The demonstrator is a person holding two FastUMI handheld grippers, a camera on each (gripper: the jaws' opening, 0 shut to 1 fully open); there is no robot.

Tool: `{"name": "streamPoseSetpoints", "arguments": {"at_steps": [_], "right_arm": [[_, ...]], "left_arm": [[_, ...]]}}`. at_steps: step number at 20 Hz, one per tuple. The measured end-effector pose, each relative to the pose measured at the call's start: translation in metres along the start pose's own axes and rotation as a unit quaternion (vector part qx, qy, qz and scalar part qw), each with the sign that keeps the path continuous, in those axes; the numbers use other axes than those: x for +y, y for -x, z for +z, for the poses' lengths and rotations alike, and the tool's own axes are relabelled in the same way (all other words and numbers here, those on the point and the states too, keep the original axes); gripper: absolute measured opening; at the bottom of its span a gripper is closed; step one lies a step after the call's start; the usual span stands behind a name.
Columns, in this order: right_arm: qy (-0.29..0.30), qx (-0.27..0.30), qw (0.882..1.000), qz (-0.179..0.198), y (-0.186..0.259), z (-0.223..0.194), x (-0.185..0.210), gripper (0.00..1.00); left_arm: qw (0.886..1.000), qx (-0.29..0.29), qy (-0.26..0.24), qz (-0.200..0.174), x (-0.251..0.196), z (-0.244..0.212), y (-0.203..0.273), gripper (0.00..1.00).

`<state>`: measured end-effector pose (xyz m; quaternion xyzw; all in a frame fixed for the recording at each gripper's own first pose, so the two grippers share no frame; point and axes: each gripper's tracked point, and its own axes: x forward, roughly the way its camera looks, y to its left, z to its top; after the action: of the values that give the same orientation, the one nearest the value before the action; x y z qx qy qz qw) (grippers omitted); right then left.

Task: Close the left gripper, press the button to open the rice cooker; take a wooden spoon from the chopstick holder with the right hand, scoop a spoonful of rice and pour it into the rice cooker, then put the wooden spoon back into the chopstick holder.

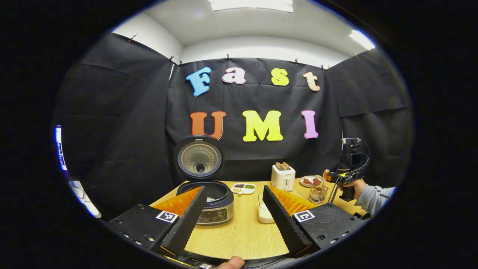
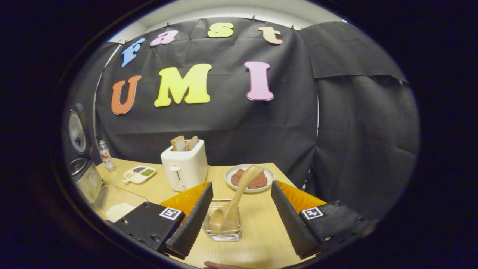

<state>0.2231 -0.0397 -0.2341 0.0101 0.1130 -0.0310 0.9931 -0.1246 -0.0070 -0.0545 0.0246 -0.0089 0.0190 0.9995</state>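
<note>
The rice cooker (image 1: 213, 207) stands with its lid (image 1: 199, 158) raised upright, just beyond my left gripper (image 1: 234, 188), which is open and holds nothing. In the right gripper view the wooden spoon (image 2: 236, 200) rests bowl-down in the clear chopstick holder (image 2: 223, 233), its handle leaning away. My right gripper (image 2: 242, 184) is open, one finger on each side of the holder, not touching the spoon. A clear container of white rice (image 2: 118, 211) sits between cooker and holder. In the left gripper view a hand holds the right gripper (image 1: 335, 176) over the holder (image 1: 318, 194).
A white toaster (image 2: 185, 166) with two bread slices stands behind the holder. A plate of brown food (image 2: 266, 175) lies at the back right. A small divided dish (image 2: 139, 173) and a small bottle (image 2: 105, 154) sit near the cooker (image 2: 85, 181).
</note>
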Motion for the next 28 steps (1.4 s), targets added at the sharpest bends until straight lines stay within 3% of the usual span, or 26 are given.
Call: {"name": "streamPoseSetpoints", "arguments": {"at_steps": [1,2,3,6,7,8,9,10,11,12,14,15,16,18,20,28], "right_arm": [[0.003,0.008,1.0,-0.005,-0.011,-0.006,-0.001,1.0],[0.0,0.017,1.0,-0.003,-0.021,-0.011,-0.001,0.94],[-0.01,0.03,1.0,0.004,-0.031,-0.018,0.001,0.94],[-0.038,0.088,0.995,0.013,-0.058,-0.046,0.004,0.84],[-0.044,0.094,0.994,0.025,-0.066,-0.049,0.011,0.88],[-0.042,0.096,0.994,0.029,-0.071,-0.051,0.012,0.8],[-0.041,0.094,0.994,0.034,-0.077,-0.051,0.012,0.84],[-0.041,0.089,0.994,0.054,-0.08,-0.047,0.019,0.8],[-0.042,0.096,0.992,0.072,-0.082,-0.049,0.025,0.75],[-0.044,0.103,0.991,0.075,-0.085,-0.051,0.026,0.61],[-0.051,0.104,0.989,0.087,-0.088,-0.049,0.027,0.55],[-0.056,0.103,0.989,0.091,-0.089,-0.049,0.028,0.46],[-0.061,0.101,0.988,0.095,-0.088,-0.048,0.029,0.45],[-0.069,0.083,0.988,0.111,-0.082,-0.039,0.033,0.27],[-0.061,0.071,0.991,0.098,-0.076,-0.031,0.028,0.14],[-0.015,-0.012,0.996,0.09,-0.026,0.039,0.031,0.11]], "left_arm": [[1.0,-0.003,0.002,0.003,0.0,-0.001,0.003,0.97],[1.0,-0.008,0.005,0.003,0.0,-0.001,0.006,0.9],[1.0,-0.012,0.016,0.0,-0.002,-0.002,0.008,0.97],[0.997,-0.03,0.043,-0.048,-0.026,0.0,0.013,0.94],[0.997,-0.034,0.049,-0.047,-0.023,0.0,0.011,0.94],[0.997,-0.03,0.053,-0.045,-0.018,-0.004,0.007,0.94],[0.997,-0.022,0.055,-0.042,-0.015,-0.01,0.002,0.94],[0.998,-0.016,0.056,-0.037,-0.013,-0.015,-0.002,0.94],[0.998,-0.013,0.058,-0.034,-0.011,-0.018,-0.005,0.94],[0.998,-0.013,0.055,-0.033,-0.012,-0.019,-0.008,0.94],[0.998,-0.005,0.048,-0.031,-0.012,-0.029,-0.011,0.94],[0.999,0.002,0.045,-0.026,-0.009,-0.035,-0.014,0.94],[0.999,0.008,0.04,-0.023,-0.006,-0.039,-0.014,0.94],[0.999,0.016,0.035,-0.017,-0.001,-0.042,-0.015,0.94],[0.999,0.017,0.034,-0.011,0.005,-0.041,-0.012,0.94],[0.999,0.017,0.049,0.001,0.023,-0.041,0.004,0.94]]}}
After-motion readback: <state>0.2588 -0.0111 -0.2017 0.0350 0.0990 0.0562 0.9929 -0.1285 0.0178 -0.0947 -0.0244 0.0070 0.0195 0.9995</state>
